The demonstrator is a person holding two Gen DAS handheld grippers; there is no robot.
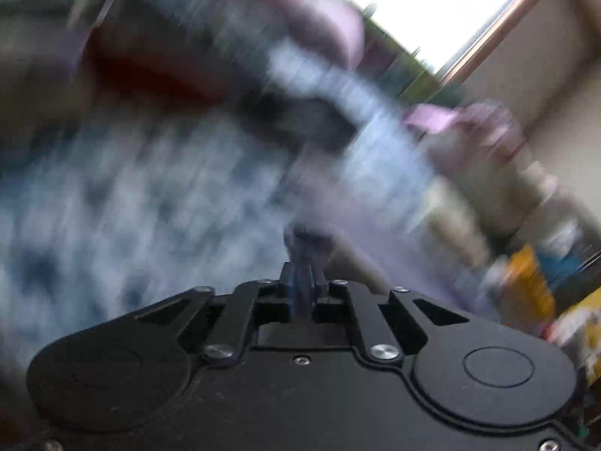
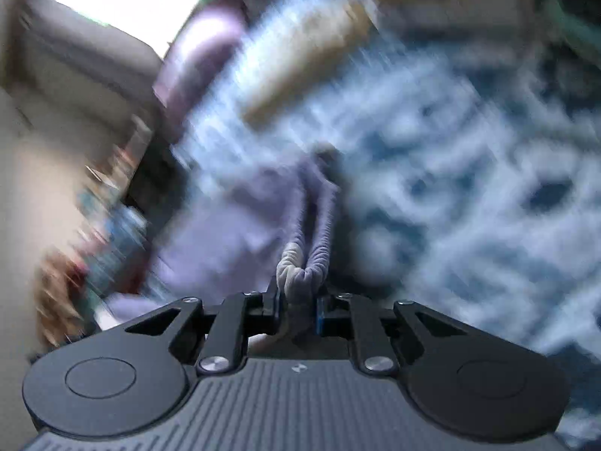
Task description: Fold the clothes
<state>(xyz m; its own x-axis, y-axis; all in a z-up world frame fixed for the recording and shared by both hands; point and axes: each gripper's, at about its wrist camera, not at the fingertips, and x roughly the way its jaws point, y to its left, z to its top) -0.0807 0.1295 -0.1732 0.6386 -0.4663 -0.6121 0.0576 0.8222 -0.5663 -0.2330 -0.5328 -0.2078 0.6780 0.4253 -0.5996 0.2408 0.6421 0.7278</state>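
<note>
Both views are heavily motion-blurred. A pale lavender garment (image 2: 225,233) lies over a blue-and-white patterned cover. Its ribbed edge (image 2: 321,225) is bunched between the jaws of my right gripper (image 2: 296,293), which is shut on it. In the left wrist view my left gripper (image 1: 302,259) has its fingers pressed together. A thin bit of the same lavender garment (image 1: 357,195) seems pinched at the tips and stretches up and to the right. The exact contact there is blurred.
The blue-and-white patterned cover (image 1: 112,206) fills most of both views (image 2: 469,169). A bright window (image 1: 413,0) and pink cushions (image 1: 319,18) are behind. A red shape (image 1: 150,71) sits at the left. Yellow packages (image 1: 526,289) clutter the right, and a tan object (image 2: 300,56) lies ahead.
</note>
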